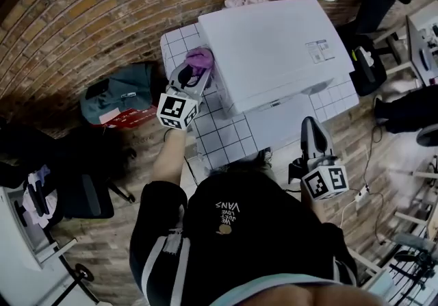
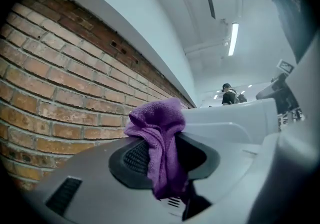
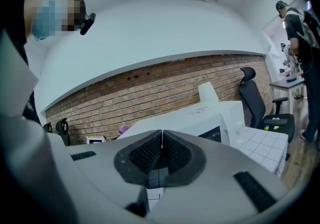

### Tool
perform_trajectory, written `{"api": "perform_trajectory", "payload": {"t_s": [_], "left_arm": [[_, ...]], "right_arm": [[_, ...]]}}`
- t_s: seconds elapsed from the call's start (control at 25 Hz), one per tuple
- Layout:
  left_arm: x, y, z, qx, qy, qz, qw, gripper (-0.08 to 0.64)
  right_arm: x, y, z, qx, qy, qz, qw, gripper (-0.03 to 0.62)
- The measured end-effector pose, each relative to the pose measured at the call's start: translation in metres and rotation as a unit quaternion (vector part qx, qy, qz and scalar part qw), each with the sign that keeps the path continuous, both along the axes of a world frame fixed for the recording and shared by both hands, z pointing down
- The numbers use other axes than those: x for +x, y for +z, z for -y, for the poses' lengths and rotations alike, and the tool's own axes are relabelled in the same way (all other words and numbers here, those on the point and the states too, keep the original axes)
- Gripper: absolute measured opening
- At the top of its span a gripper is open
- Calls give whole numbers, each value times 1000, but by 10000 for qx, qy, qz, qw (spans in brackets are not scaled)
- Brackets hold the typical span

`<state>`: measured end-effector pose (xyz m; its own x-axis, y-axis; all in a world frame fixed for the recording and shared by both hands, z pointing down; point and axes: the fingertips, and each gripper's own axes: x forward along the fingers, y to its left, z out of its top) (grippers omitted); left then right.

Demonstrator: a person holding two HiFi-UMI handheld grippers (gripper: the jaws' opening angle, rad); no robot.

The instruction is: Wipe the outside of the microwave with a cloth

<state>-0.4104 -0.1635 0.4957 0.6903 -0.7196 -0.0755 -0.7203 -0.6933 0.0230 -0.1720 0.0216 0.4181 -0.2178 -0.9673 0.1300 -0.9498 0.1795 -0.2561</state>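
Grips a purple cloth between the clamped jaws of the left gripper, up by the left side wall of the white microwave on the tiled table; cannot confirm contact. Hangs the right gripper closed on nothing, low before the microwave's front. Seems early: shows no face as clearly wiped, so probably leaves top, door and right side.

Meeting line of the left gripper jaws hidden under the cloth, sticker on the microwave too small to read, table largely covered by the microwave, distant person tiny and indistinct.
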Motion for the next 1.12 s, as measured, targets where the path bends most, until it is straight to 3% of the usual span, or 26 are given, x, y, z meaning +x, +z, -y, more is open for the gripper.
{"api": "perform_trajectory", "payload": {"t_s": [0.28,0.52,0.76,1.12], "left_arm": [[-23,-2,80,-119,-301,170,9993,140],[-30,-3,101,-252,-506,156,9983,140],[-36,-2,65,-186,-534,-16,9984,140],[-17,28,-53,-255,-262,22,9993,140]], "right_arm": [[13,10,-2,-188,202,-54,9996,3],[12,13,4,-261,110,-42,9996,3],[10,8,10,-198,-55,-43,9998,3],[-2,17,12,-238,-350,-1,9991,3]]}}
